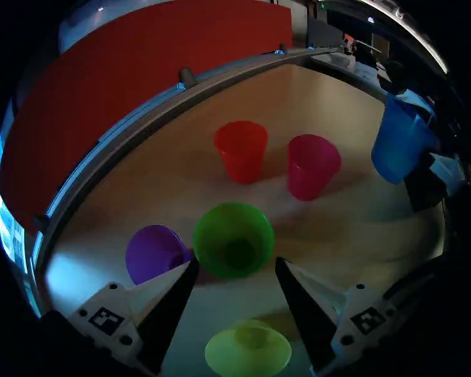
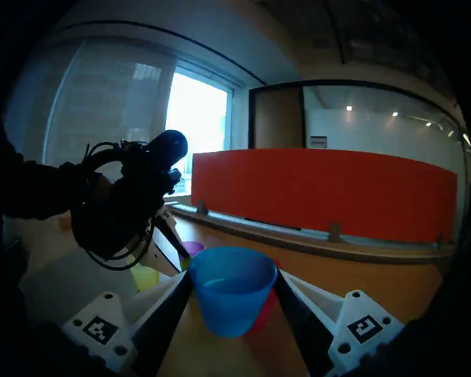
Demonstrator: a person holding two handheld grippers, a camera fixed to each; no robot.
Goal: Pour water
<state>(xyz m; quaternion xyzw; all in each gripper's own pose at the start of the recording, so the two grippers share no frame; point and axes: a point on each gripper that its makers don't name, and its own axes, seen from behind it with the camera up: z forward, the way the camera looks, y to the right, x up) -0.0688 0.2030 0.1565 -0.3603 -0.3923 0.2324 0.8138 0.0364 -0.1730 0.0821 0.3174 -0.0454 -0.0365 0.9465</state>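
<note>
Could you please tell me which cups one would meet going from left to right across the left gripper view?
purple cup → green cup → pink cup → blue cup

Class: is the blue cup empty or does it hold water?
It holds water: the blue cup, upright in the right gripper, shows a water surface below its rim.

Office: a red divider panel (image 2: 323,188) is running along a wooden desk (image 1: 173,182); a glass-walled room (image 2: 373,119) and large window (image 2: 198,119) are showing behind.
</note>
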